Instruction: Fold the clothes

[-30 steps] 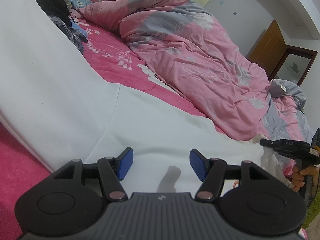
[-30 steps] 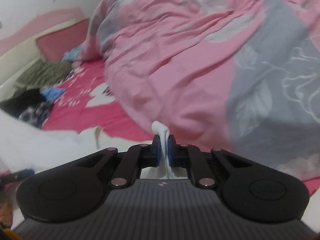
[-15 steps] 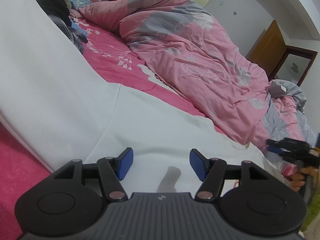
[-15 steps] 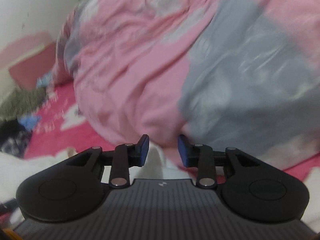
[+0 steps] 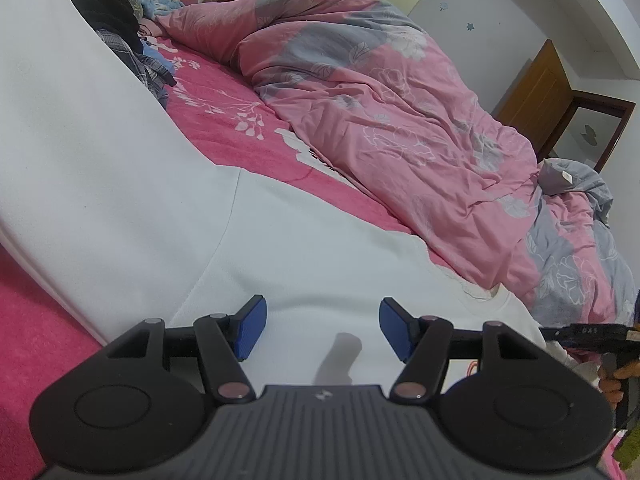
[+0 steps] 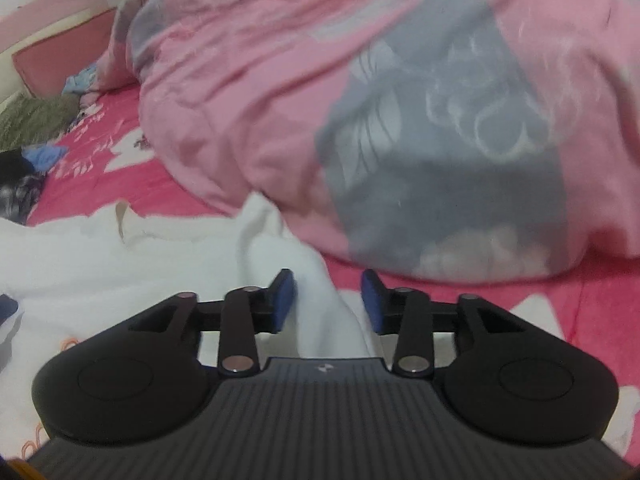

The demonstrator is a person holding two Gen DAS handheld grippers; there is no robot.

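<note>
A white garment (image 5: 160,200) lies spread over the pink bed, its left part rising toward the camera. My left gripper (image 5: 320,328) hovers open just above it, with nothing between its blue pads. In the right wrist view the same white garment (image 6: 120,256) lies rumpled on the sheet. A raised fold of it runs between the pads of my right gripper (image 6: 328,300), whose jaws are opening and do not press on the cloth. The right gripper (image 5: 580,332) and the hand (image 5: 616,380) holding it show at the right edge of the left wrist view.
A bulky pink and grey duvet (image 5: 380,100) is heaped along the far side of the bed, close behind the garment's edge (image 6: 360,100). Dark and checked clothes (image 5: 116,16) are piled at the head end. A wooden door (image 5: 536,92) stands at the right.
The right gripper was shut on a pinch of white cloth; its jaws have spread and the cloth has dropped onto the bed. The gripper tipped downward. The left gripper kept still.
</note>
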